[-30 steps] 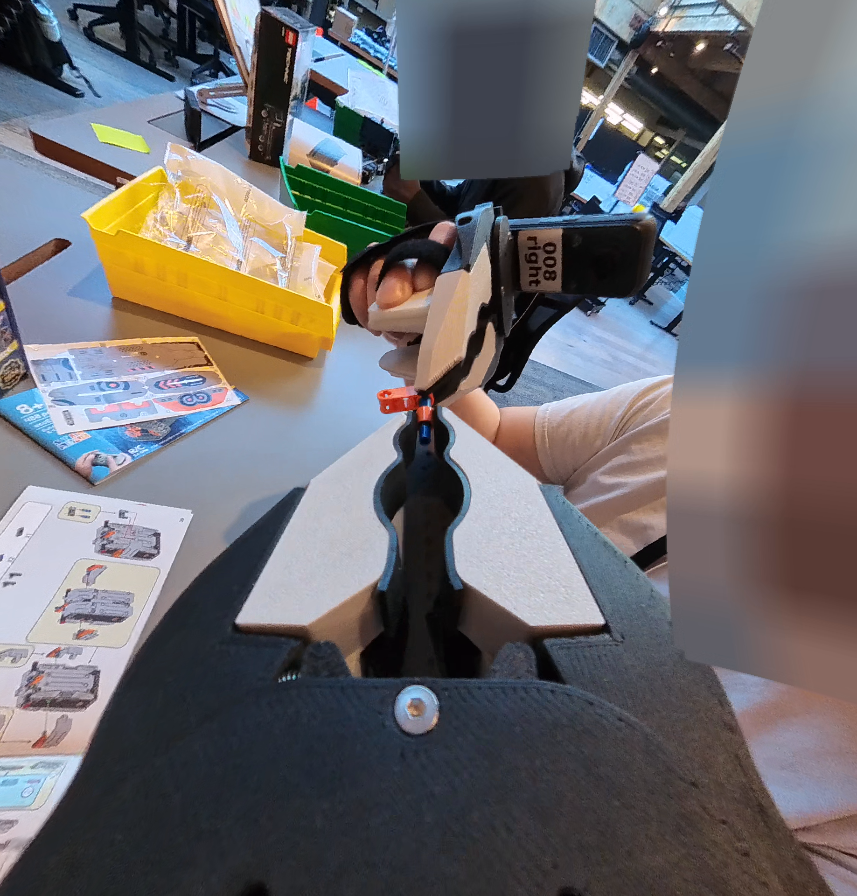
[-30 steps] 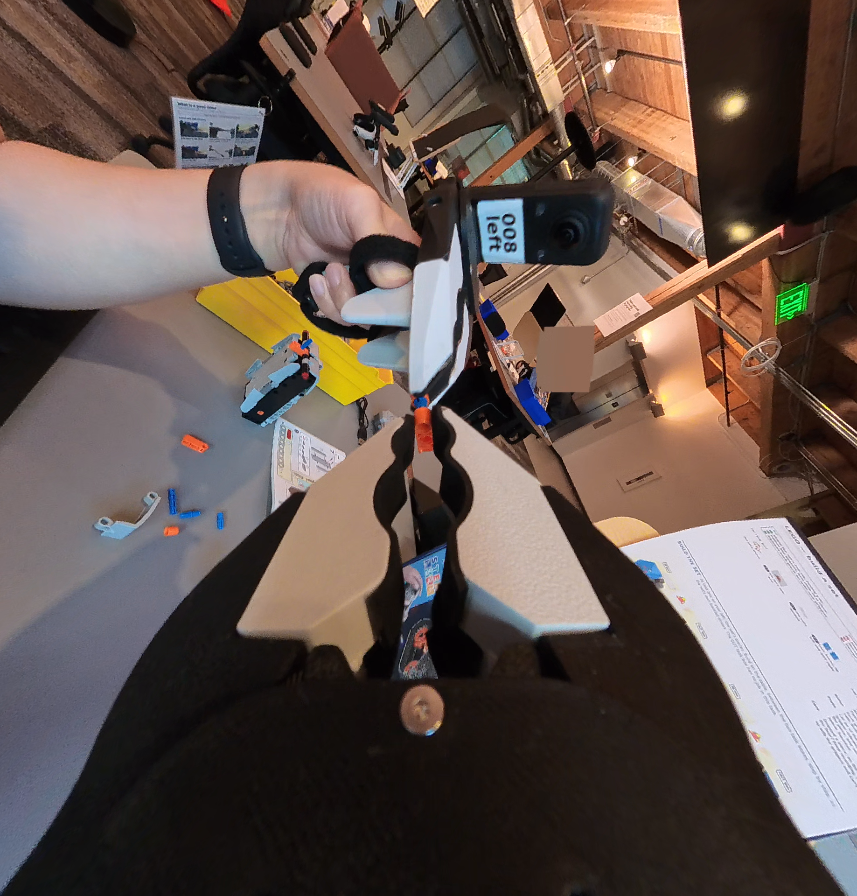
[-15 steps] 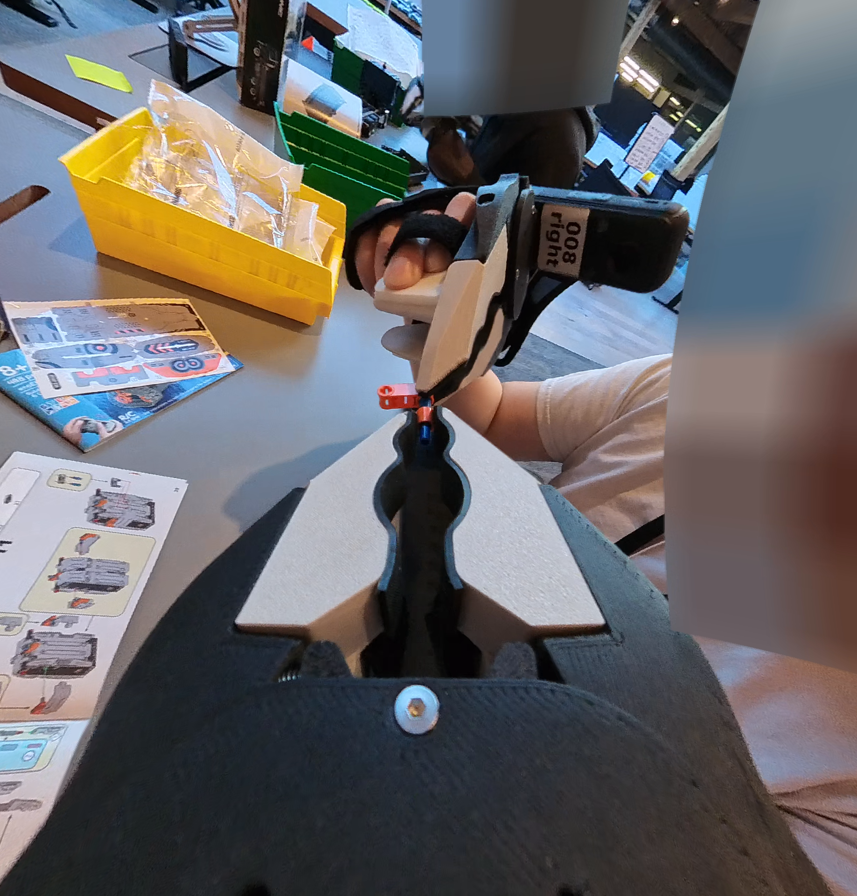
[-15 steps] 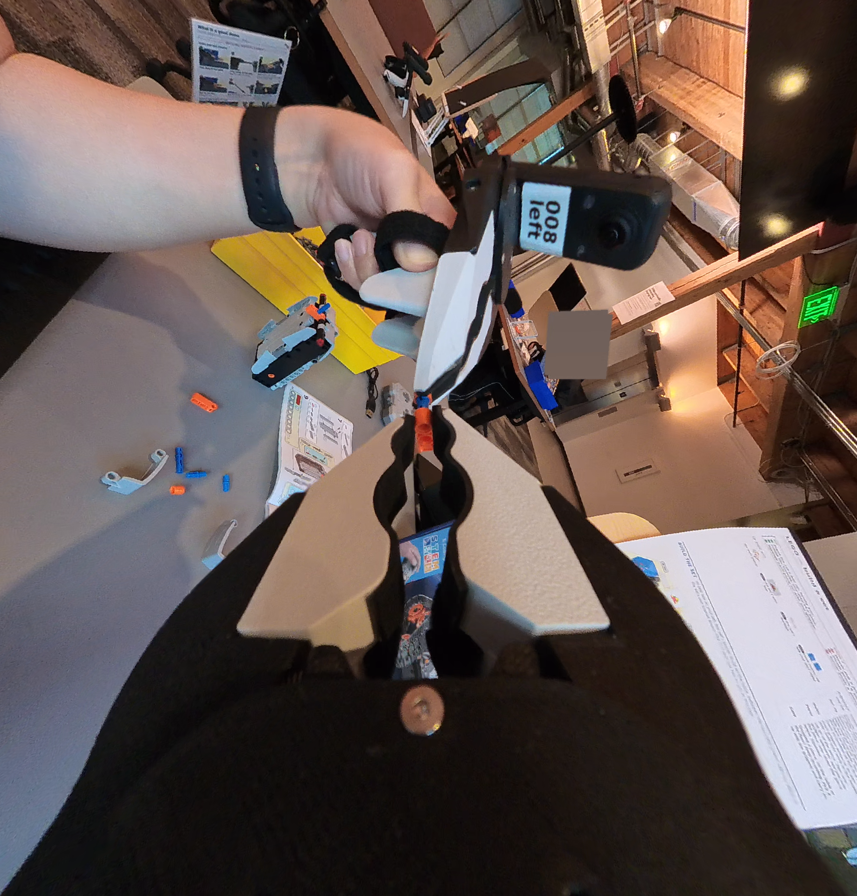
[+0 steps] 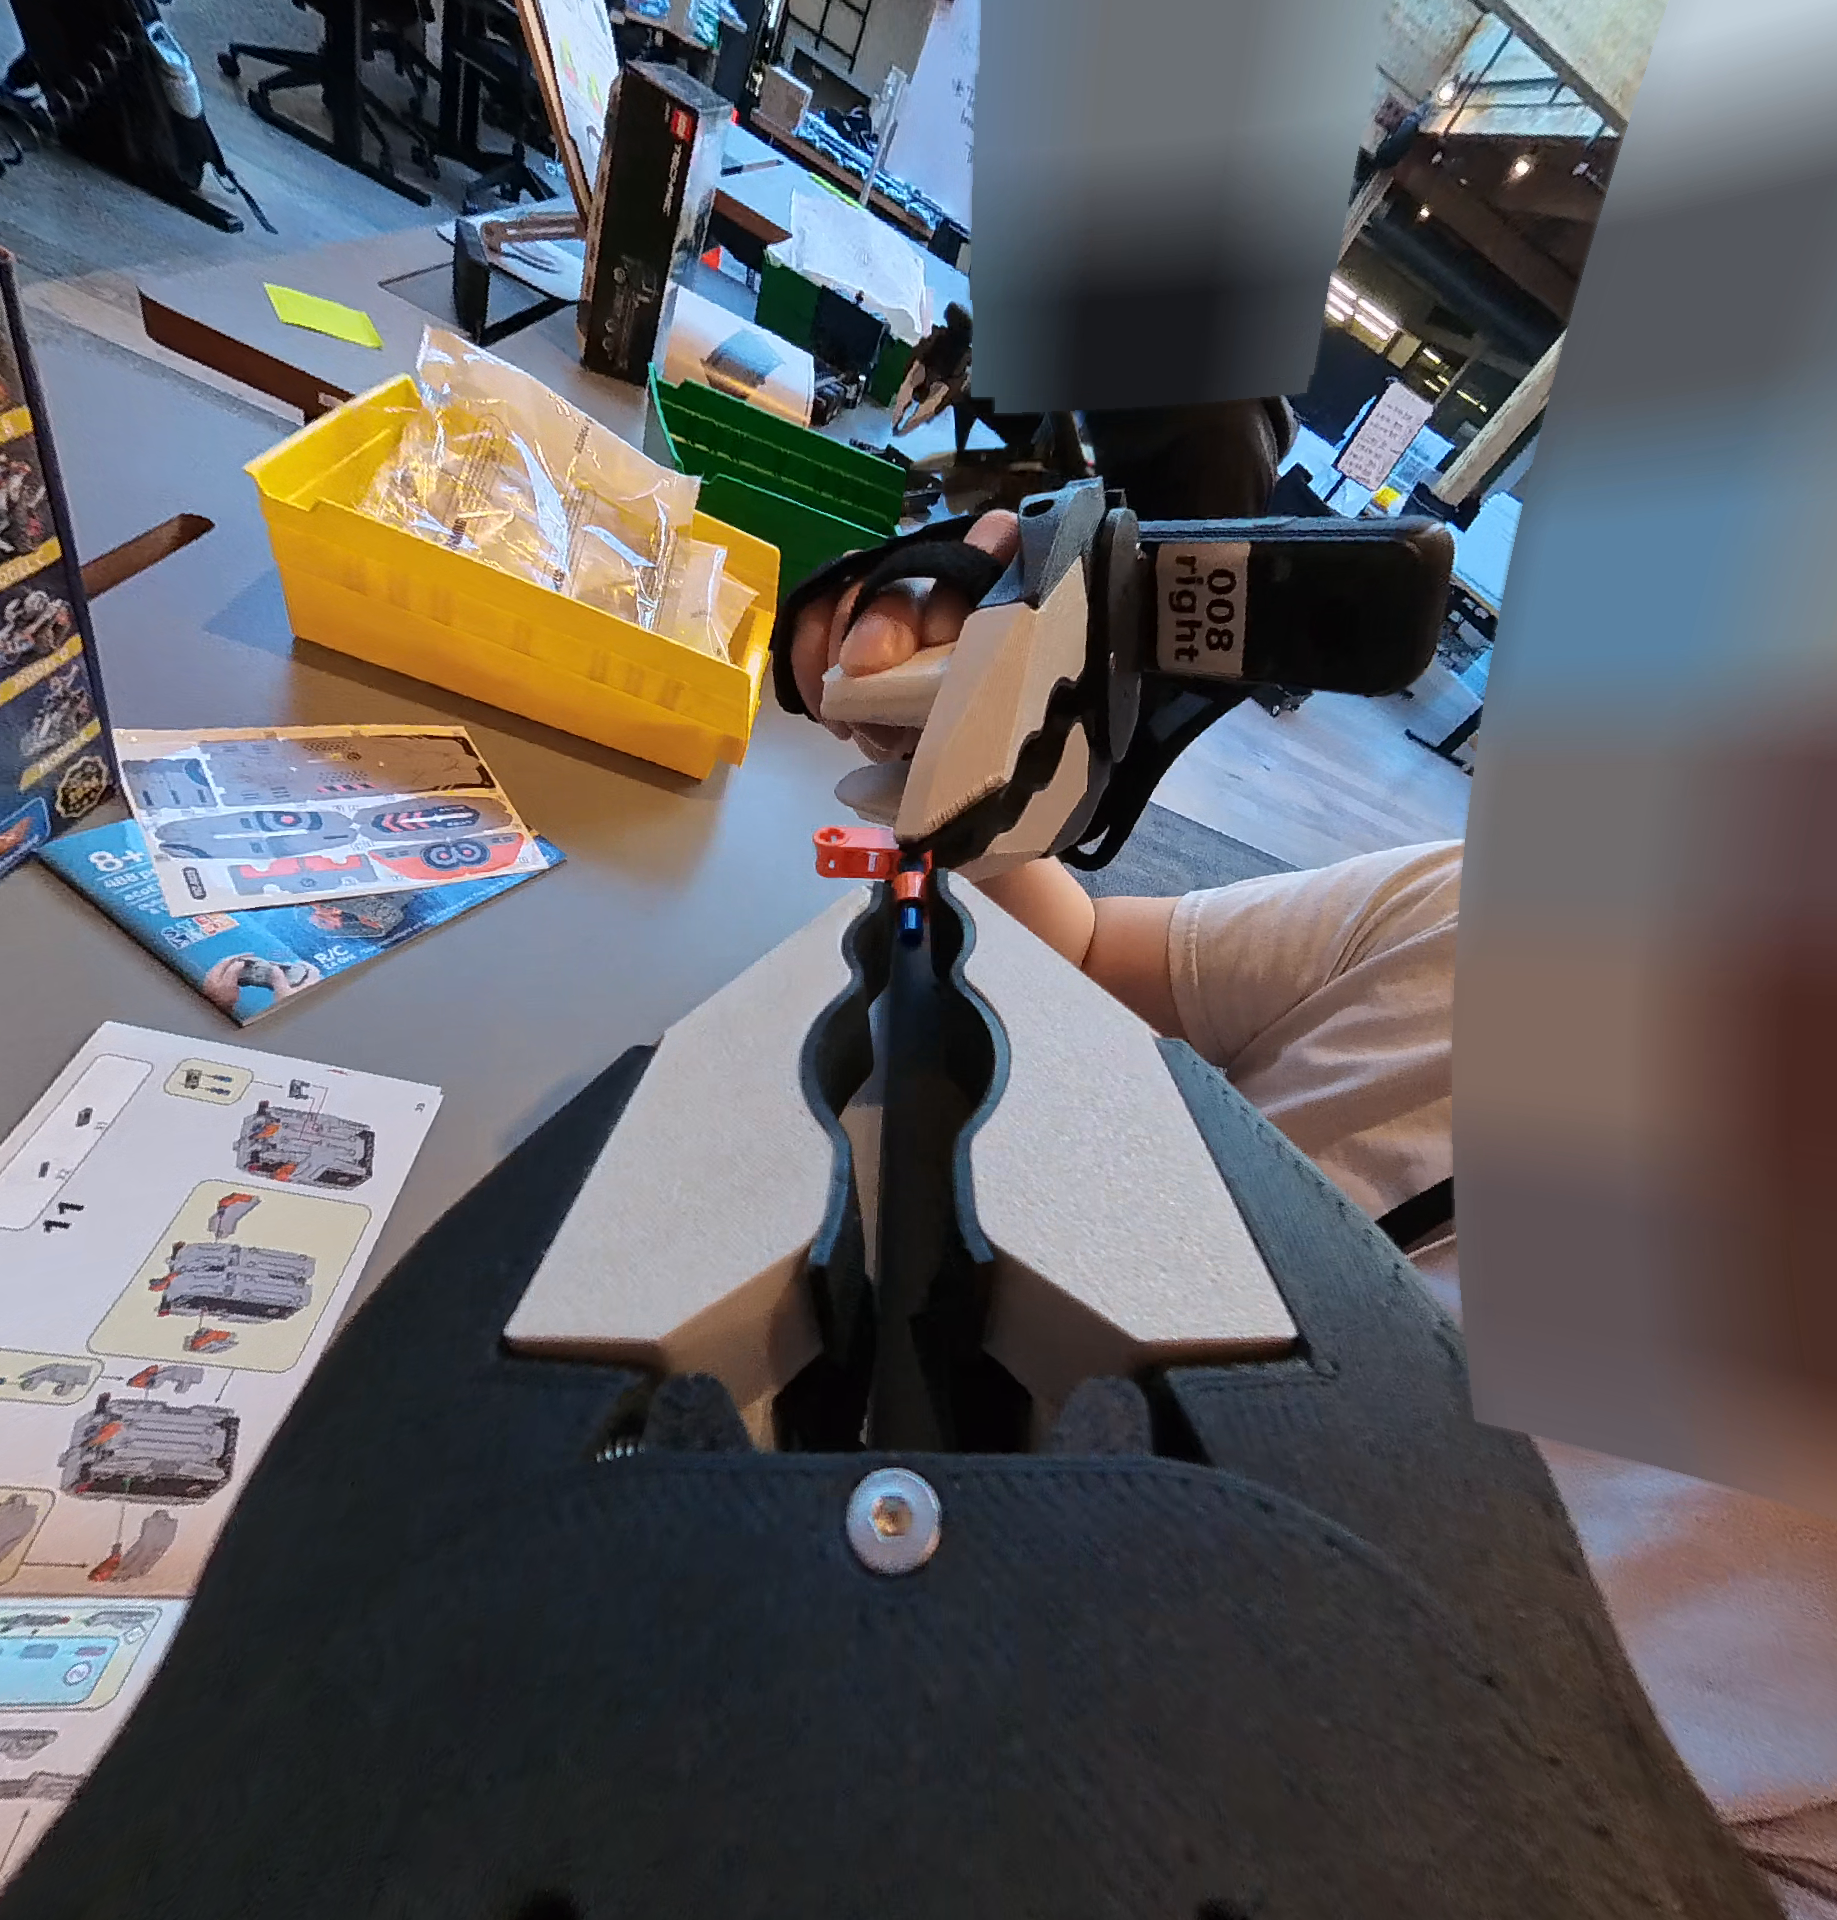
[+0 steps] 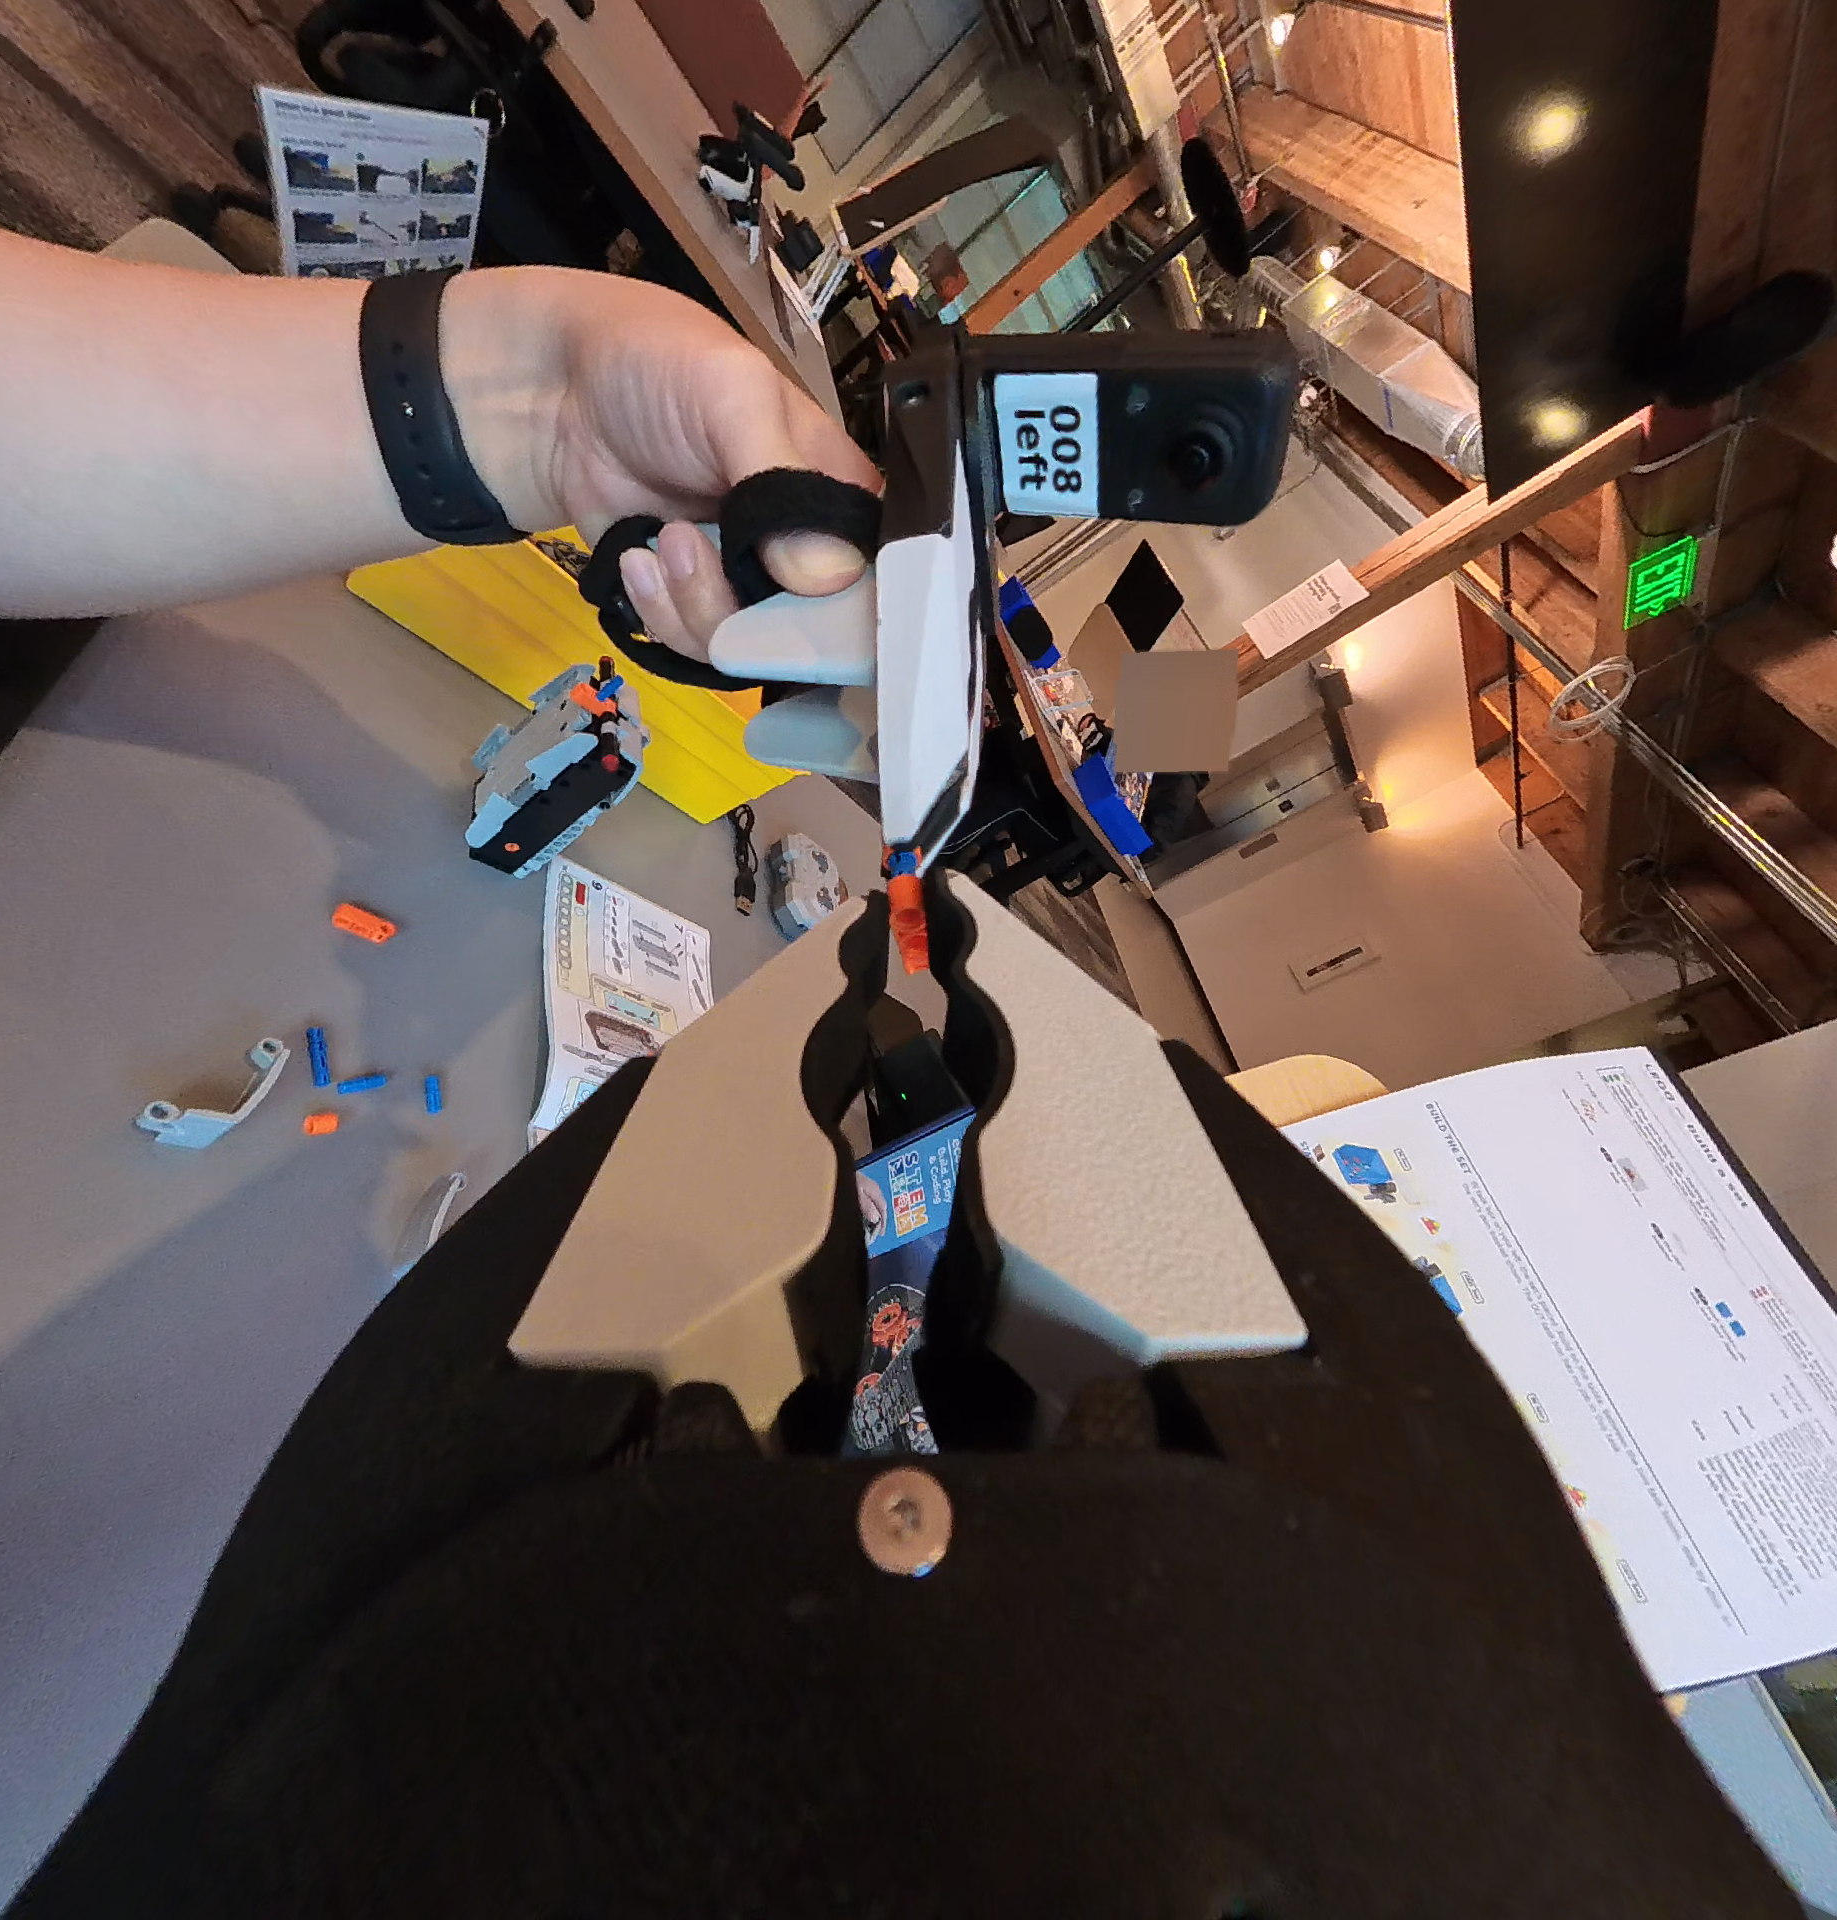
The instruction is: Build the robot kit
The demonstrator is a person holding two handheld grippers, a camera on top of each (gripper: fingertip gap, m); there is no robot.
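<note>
Pinching a small blue pin (image 5: 907, 921) between its closed tips, the left gripper (image 5: 909, 906) meets the right gripper (image 6: 909, 914) tip to tip in the air above the grey table (image 5: 602, 914). The right gripper is closed on an orange connector (image 6: 907, 914), which sits on the end of the blue pin. To the left of the left gripper lie an instruction sheet (image 5: 166, 1247) and a yellow bin (image 5: 498, 634). Left of the right gripper, loose blue and orange pieces (image 6: 353, 1081) and a half-built model (image 6: 555, 774) rest on the table.
</note>
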